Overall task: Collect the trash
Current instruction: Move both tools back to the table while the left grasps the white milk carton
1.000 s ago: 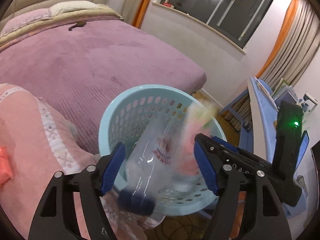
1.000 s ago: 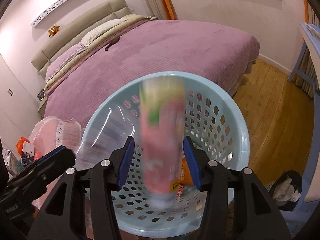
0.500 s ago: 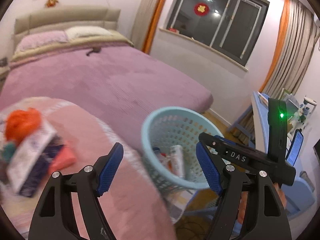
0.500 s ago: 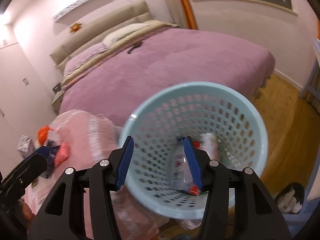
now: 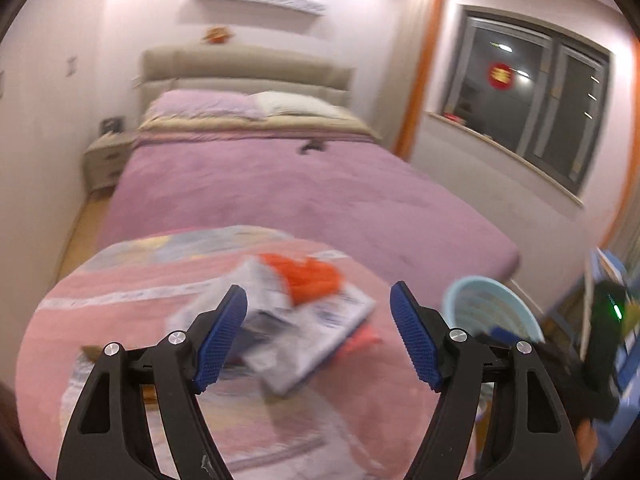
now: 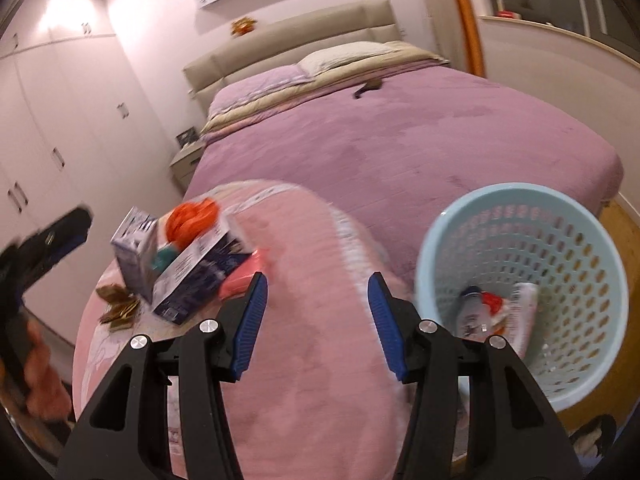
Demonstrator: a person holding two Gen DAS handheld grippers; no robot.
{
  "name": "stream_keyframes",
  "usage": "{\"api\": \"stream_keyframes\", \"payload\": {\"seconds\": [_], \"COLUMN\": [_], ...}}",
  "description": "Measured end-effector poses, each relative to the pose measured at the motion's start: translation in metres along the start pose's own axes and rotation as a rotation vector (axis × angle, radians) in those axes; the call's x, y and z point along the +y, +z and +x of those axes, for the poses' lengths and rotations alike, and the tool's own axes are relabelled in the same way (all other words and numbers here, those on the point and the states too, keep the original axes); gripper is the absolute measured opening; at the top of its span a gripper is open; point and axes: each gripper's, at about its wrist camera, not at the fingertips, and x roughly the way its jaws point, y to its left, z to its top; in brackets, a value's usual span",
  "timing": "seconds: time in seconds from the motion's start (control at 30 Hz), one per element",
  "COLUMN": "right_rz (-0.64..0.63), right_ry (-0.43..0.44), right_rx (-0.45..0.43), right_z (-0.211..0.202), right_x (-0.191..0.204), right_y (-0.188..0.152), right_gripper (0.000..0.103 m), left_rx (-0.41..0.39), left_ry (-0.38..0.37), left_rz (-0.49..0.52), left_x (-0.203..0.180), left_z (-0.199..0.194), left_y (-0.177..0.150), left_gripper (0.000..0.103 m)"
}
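Your left tool is spread wide with nothing between its blue pads, hovering over the pink-covered desk; your right tool is likewise spread and empty above the same desk. Using the light blue basket as the landmark: it stands just right of the desk, and a clear bottle and a crumpled wrapper lie in its bottom. Well left of the basket, on the desk, sits a heap of trash: purple-and-white cartons, an orange bag on top, gold wrappers beside them. Beyond the basket stretches the purple bed.
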Motion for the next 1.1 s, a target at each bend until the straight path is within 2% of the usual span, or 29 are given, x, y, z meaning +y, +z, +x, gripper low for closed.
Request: {"api": "stream_keyframes", "payload": {"seconds": [0.17,0.23,0.3,0.33,0.63,0.8,1.0,1.1], "right_rz": [-0.025,-0.028,-0.035,-0.039,-0.064,-0.094,-0.128,-0.129], "right_ry": [0.004,0.007,0.009,0.008,0.036,0.069,0.088,0.088], "right_rx": [0.021,0.03,0.04,0.043,0.074,0.099,0.108,0.106], "right_z": [0.007,0.01,0.013,0.014,0.027,0.036,0.037,0.036], "right_x": [0.014,0.014,0.018,0.019,0.036,0.056,0.073,0.077], "right_y": [-0.004,-0.005,-0.005,-0.006,-0.011,-0.018,-0.022,-0.022], "right_gripper": [0.049,0.049,0.049,0.049,0.049,0.049,0.049,0.049], "left_rx": [0.093,0.142,0.163,0.164,0.12,0.152,0.198,0.199], "left_ry": [0.073,0.082,0.098,0.106,0.046,-0.004,0.015,-0.041], "left_rz": [-0.013,-0.037,-0.043,-0.039,-0.029,-0.05,-0.046,-0.094], "left_x": [0.019,0.026,0.032,0.034,0.044,0.06,0.074,0.083], "left_z": [0.032,0.047,0.054,0.054,0.0,-0.022,-0.039,-0.048], "left_y": [0.006,0.003,-0.001,-0.003,-0.039,-0.072,-0.098,-0.103], "left_gripper": [0.071,0.058,0.052,0.053,0.051,0.051,0.051,0.051]}}
